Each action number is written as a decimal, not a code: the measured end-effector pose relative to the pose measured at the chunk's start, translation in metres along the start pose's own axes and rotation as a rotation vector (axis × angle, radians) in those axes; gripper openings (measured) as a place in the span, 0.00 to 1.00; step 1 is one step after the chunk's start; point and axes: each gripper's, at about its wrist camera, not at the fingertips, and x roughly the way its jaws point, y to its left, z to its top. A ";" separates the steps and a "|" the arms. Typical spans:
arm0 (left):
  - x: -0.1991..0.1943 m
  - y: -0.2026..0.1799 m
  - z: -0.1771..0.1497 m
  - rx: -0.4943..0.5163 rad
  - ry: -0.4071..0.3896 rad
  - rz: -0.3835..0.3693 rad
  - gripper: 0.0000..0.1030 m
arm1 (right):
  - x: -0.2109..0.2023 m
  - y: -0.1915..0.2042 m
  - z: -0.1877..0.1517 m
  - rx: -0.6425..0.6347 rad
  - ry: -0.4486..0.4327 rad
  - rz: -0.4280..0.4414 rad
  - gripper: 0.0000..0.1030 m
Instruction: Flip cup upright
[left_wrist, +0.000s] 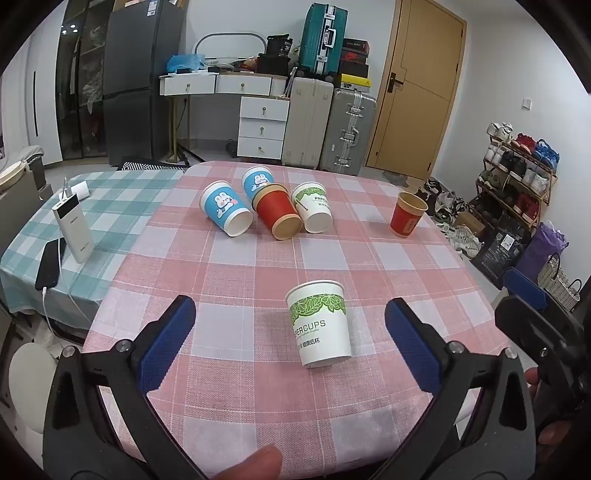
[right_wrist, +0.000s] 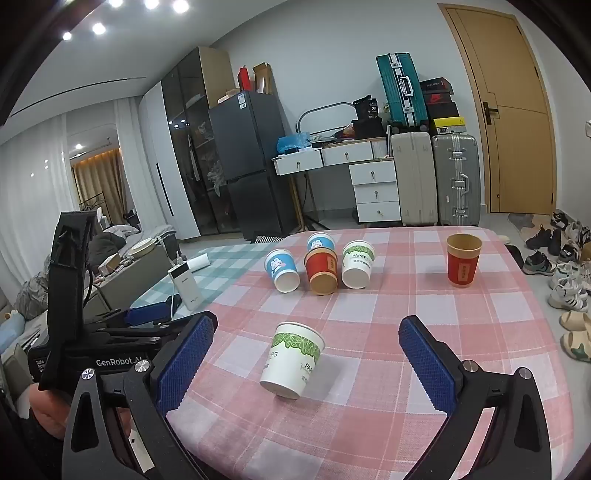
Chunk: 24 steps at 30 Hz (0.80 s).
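A white paper cup with green leaves (left_wrist: 319, 325) (right_wrist: 293, 360) stands upright on the pink checked tablecloth (left_wrist: 236, 273) (right_wrist: 369, 317). It sits just ahead of both grippers, touching neither. My left gripper (left_wrist: 290, 308) is open around empty air, and so is my right gripper (right_wrist: 308, 326). At the far side, two blue bunny cups (left_wrist: 225, 208) (left_wrist: 258, 179), a red cup (left_wrist: 279, 210) (right_wrist: 321, 271) and a white leaf cup (left_wrist: 313, 206) (right_wrist: 357, 264) lie on their sides. Another red cup (left_wrist: 408, 214) (right_wrist: 463, 260) stands upright at the far right.
On the left, a green checked cloth (left_wrist: 122, 206) holds a white power bank (left_wrist: 74, 229) and a black phone (left_wrist: 50, 264). Behind the table stand drawers (left_wrist: 262, 127), suitcases (left_wrist: 347, 131) and a door (left_wrist: 417, 85). A shoe rack (left_wrist: 517, 173) lines the right wall.
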 end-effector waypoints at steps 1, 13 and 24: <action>0.000 0.000 0.000 0.000 0.000 0.000 0.99 | 0.000 0.000 0.000 -0.001 -0.012 0.001 1.00; 0.002 -0.001 -0.001 0.002 0.003 -0.003 0.99 | -0.003 -0.003 0.001 0.012 -0.006 0.002 1.00; 0.002 -0.002 -0.001 0.004 0.004 0.000 0.99 | 0.001 0.001 -0.002 0.014 -0.001 -0.002 1.00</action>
